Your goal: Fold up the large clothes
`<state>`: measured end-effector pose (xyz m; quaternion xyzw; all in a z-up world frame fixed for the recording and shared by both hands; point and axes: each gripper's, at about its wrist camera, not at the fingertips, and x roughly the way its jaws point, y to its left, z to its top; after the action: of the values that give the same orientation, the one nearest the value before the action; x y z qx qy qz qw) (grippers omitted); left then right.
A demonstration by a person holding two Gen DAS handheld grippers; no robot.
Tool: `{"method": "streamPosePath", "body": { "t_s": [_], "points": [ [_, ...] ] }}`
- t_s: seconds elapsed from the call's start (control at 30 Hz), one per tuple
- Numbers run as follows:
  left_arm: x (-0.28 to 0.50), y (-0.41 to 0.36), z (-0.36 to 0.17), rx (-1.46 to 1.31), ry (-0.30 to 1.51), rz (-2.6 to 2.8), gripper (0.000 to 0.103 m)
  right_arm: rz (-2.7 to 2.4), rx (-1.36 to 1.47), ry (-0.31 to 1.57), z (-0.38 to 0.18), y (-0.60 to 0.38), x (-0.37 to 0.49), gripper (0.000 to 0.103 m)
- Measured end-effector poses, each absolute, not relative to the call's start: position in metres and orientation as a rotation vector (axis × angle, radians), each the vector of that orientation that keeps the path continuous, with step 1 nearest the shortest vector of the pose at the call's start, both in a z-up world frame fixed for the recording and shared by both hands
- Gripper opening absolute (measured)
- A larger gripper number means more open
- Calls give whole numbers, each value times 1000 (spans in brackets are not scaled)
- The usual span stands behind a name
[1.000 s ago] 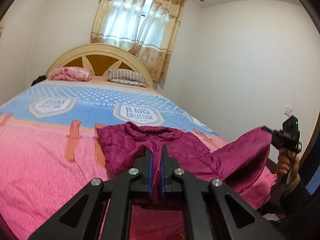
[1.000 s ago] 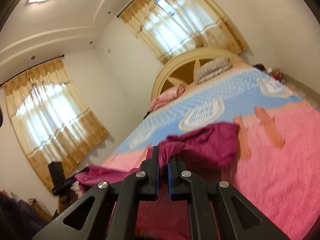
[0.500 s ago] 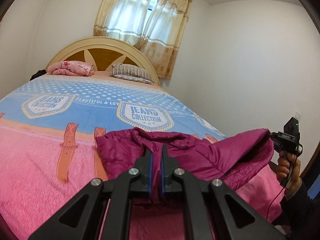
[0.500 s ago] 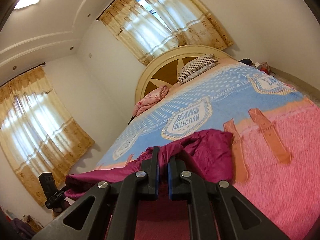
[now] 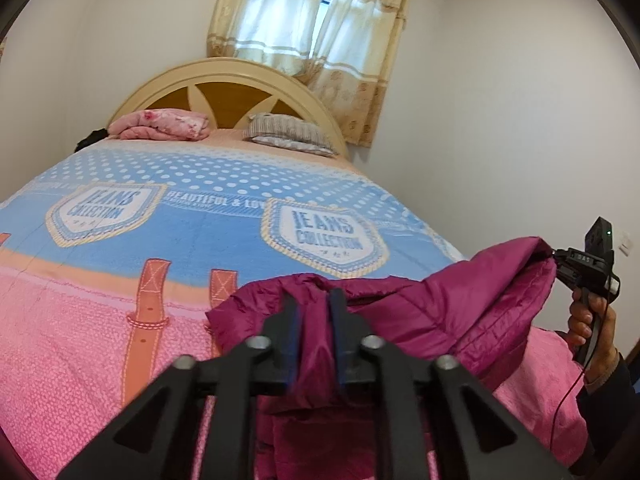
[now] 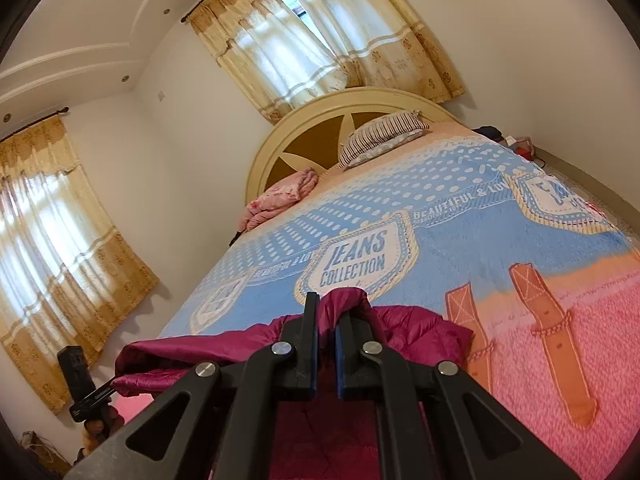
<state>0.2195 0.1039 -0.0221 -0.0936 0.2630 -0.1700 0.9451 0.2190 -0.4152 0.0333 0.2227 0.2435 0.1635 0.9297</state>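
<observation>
Magenta quilted puffer jacket (image 5: 420, 320) hangs stretched above the pink-and-blue printed bed blanket (image 5: 120, 240), at 6 o'clock in both views. The left gripper (image 5: 314, 300) pinches its fabric between nearly closed fingers; the right gripper (image 6: 328, 308), at 3 o'clock in the left view, likewise clamps a fold.

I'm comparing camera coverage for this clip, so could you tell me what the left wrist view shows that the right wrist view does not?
Only the left wrist view shows the wall switch plate and the hand holding the right gripper at the jacket's far edge.

Only the right wrist view shows a second curtained window, the ceiling moulding and small items beyond the bed.

Both show the magenta jacket pinched in each gripper, the left gripper, the blanket, headboard and striped pillow.
</observation>
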Motion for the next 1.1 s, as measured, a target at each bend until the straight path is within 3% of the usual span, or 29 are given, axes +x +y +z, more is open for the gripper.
{"method": "streamPosePath", "body": {
  "t_s": [0.07, 0.17, 0.57, 0.87, 1.1],
  "points": [
    [221, 103, -20, -186, 518, -321, 63, 326, 452, 508, 30, -415, 232, 5],
    [215, 105, -12, -175, 456, -261, 99, 319, 440, 526, 26, -414, 249, 5],
    [208, 78, 1, -78, 292, -96, 103, 261, 416, 607, -4, -406, 312, 5],
    [249, -11, -54, 170, 411, -139, 103, 207, 441, 675, -43, -401, 362, 5],
    [293, -29, -97, 221, 560, -58, 103, 140, 395, 715, -71, -387, 388, 5]
  ]
}}
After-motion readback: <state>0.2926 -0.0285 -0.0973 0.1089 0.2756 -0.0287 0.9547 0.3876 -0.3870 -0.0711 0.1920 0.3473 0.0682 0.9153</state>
